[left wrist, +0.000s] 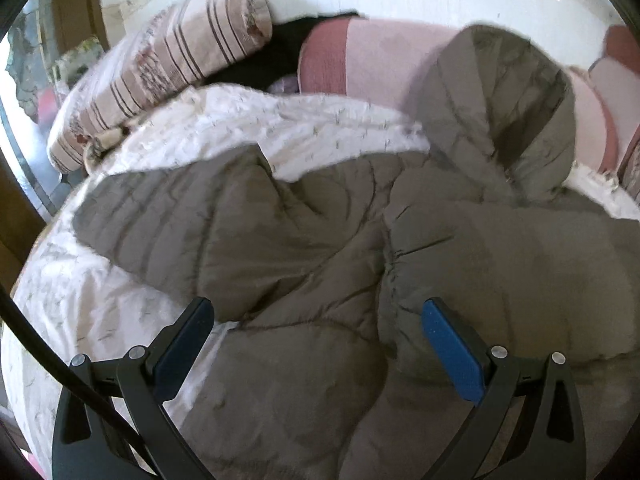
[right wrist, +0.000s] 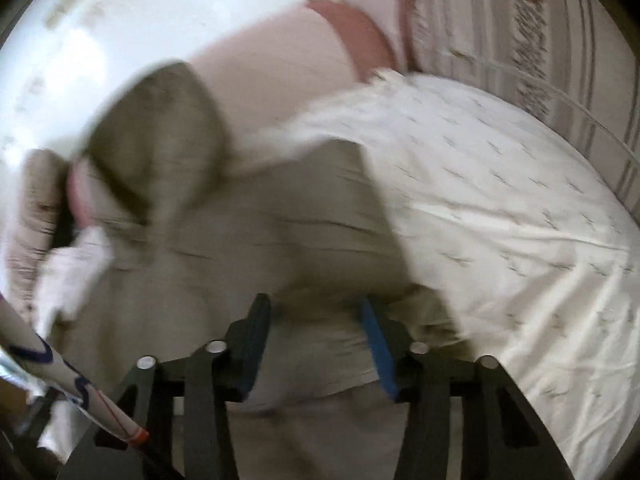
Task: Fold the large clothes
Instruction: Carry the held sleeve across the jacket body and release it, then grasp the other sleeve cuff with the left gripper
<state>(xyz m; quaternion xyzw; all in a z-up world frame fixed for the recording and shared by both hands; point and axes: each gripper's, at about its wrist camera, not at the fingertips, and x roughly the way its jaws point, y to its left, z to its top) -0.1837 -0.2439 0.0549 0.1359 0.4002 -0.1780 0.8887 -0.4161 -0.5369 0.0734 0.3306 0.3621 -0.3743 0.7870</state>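
A large olive-grey quilted jacket lies spread on a bed, its hood toward the pillows and one sleeve stretched left. My left gripper is open, its fingers wide apart just above the jacket's lower part. In the right wrist view the same jacket fills the middle, blurred by motion. My right gripper has its fingers apart with jacket fabric bunched between them; I cannot tell whether it grips the fabric.
The bed has a white patterned sheet. A striped pillow and pink pillows lie at the head against a white wall. A striped cushion is at the far right. A black cable crosses the lower left.
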